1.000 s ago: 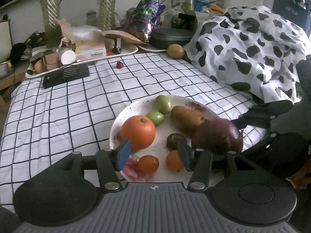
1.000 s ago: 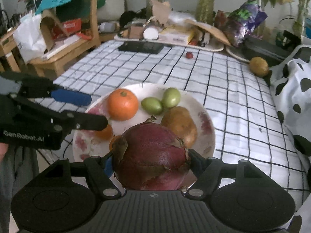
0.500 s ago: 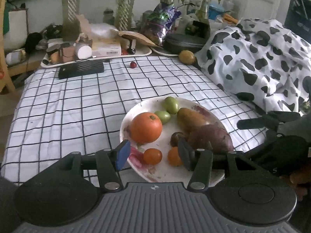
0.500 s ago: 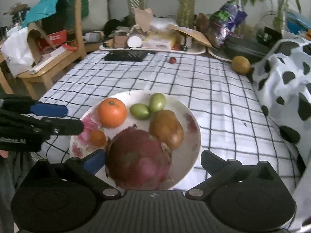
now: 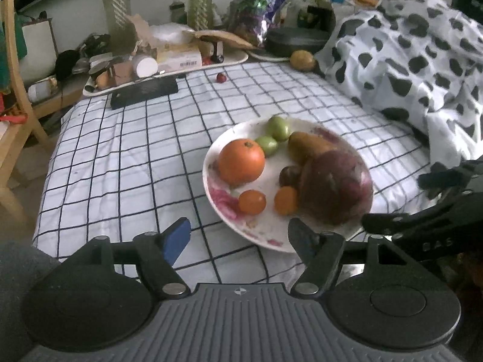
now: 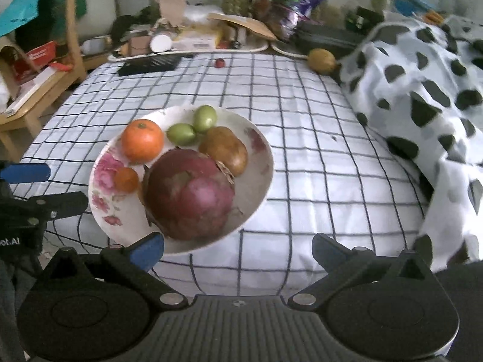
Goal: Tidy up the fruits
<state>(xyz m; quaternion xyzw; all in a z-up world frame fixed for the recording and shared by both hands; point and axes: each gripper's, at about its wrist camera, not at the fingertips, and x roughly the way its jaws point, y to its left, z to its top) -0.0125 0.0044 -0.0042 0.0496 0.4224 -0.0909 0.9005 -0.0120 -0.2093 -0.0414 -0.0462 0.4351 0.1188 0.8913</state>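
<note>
Now both claws spread, empty: left claw (image 5: 238, 236), jaws just opening, right claw (image 6: 238, 249); round floral plate (image 6: 259, 147) near bed edge; checked sheet (image 5: 120, 150) free leftward.

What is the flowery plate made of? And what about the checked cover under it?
The plate looks like glazed ceramic or china: white, smooth and a bit shiny, with pink flowers printed on it. It could also be hard plastic; the pictures cannot settle that.

The checked cover looks like soft woven cloth, probably cotton: matte, with folds and wrinkles that bend its dark lines.
</note>
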